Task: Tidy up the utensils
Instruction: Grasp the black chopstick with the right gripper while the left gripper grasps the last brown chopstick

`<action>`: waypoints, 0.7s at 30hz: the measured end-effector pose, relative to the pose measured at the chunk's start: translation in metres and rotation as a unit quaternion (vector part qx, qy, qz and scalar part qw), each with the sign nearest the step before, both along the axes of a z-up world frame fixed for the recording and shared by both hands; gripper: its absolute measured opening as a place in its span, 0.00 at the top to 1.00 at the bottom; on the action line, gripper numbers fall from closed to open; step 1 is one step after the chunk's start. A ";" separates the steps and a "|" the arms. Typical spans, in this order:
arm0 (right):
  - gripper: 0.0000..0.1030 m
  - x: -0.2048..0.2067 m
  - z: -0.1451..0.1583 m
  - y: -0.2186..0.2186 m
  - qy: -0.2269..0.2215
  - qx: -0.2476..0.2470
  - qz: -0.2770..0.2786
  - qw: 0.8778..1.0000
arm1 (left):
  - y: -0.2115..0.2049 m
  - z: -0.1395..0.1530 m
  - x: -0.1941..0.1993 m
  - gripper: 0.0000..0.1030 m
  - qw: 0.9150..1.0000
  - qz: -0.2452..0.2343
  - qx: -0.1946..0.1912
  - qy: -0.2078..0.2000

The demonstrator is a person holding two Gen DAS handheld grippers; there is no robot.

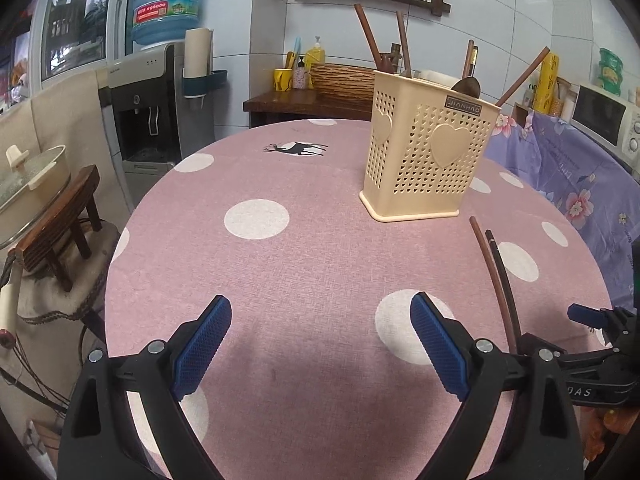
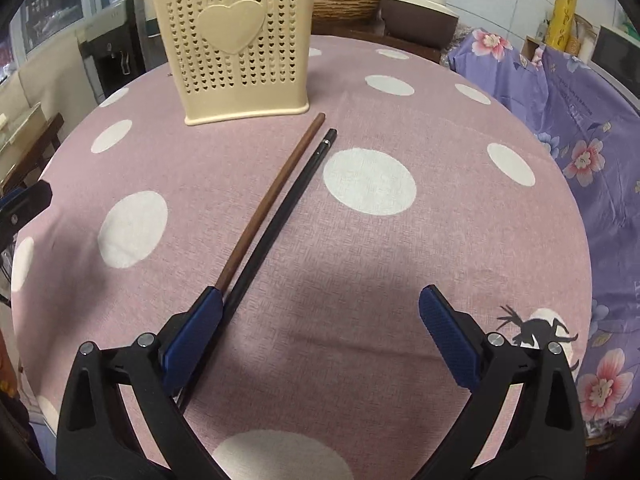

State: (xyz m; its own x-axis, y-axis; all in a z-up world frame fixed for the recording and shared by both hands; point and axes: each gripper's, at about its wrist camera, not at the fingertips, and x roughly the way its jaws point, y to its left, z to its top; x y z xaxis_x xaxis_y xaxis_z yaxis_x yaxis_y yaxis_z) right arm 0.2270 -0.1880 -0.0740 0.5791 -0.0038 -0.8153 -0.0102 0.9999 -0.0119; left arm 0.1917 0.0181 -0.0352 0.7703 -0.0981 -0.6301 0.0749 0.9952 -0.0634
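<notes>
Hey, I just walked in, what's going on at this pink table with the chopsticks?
A person is tidying utensils with hand-held tongs in each hand. A cream utensil holder on the pink dotted tablecloth already holds several utensils. A brown chopstick and a black chopstick still lie side by side on the cloth in front of it. The right tongs are open, with nothing gripped, their left finger right by the chopsticks' near ends. The left tongs are open and empty over bare cloth.
</notes>
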 end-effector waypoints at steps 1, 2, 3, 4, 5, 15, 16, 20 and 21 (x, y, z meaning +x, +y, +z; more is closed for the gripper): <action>0.06 0.000 0.000 0.001 0.003 0.000 -0.001 1.000 | -0.001 0.000 -0.001 0.13 1.000 -0.002 0.000 0.001; 0.06 0.002 0.000 0.002 0.007 0.000 -0.001 1.000 | -0.003 -0.001 -0.001 0.13 1.000 -0.004 -0.001 0.001; 0.06 0.004 -0.001 0.004 0.017 -0.002 0.000 1.000 | -0.005 -0.002 -0.001 0.13 1.000 -0.006 -0.001 0.002; 0.06 0.005 -0.002 0.006 0.023 -0.005 0.002 1.000 | -0.008 -0.004 -0.001 0.13 1.000 -0.008 0.000 0.004; 0.06 0.008 -0.002 0.006 0.026 -0.011 0.005 1.000 | -0.009 -0.005 -0.001 0.13 1.000 -0.010 0.001 0.007; 0.06 -0.007 0.000 -0.017 0.026 -0.030 -0.011 0.999 | -0.011 -0.006 -0.005 0.13 1.000 -0.012 -0.005 0.011; 0.08 -0.006 0.000 -0.017 0.025 -0.027 -0.011 0.999 | -0.011 -0.006 -0.004 0.13 1.000 -0.011 -0.007 0.012; 0.28 -0.009 0.002 -0.007 0.008 -0.021 0.010 1.000 | -0.015 -0.006 -0.004 0.13 1.000 -0.015 -0.012 0.017; 0.36 -0.010 0.003 -0.004 0.004 -0.019 0.016 1.000 | -0.017 -0.006 -0.004 0.13 1.000 -0.018 -0.013 0.019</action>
State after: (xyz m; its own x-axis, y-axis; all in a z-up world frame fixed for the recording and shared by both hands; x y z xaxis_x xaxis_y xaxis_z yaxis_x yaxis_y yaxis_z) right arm 0.2172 -0.1920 -0.0713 0.5722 -0.0163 -0.8199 -0.0424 0.9979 -0.0495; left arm 0.1874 0.0016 -0.0416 0.7416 -0.1411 -0.6559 0.1072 0.9900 -0.0918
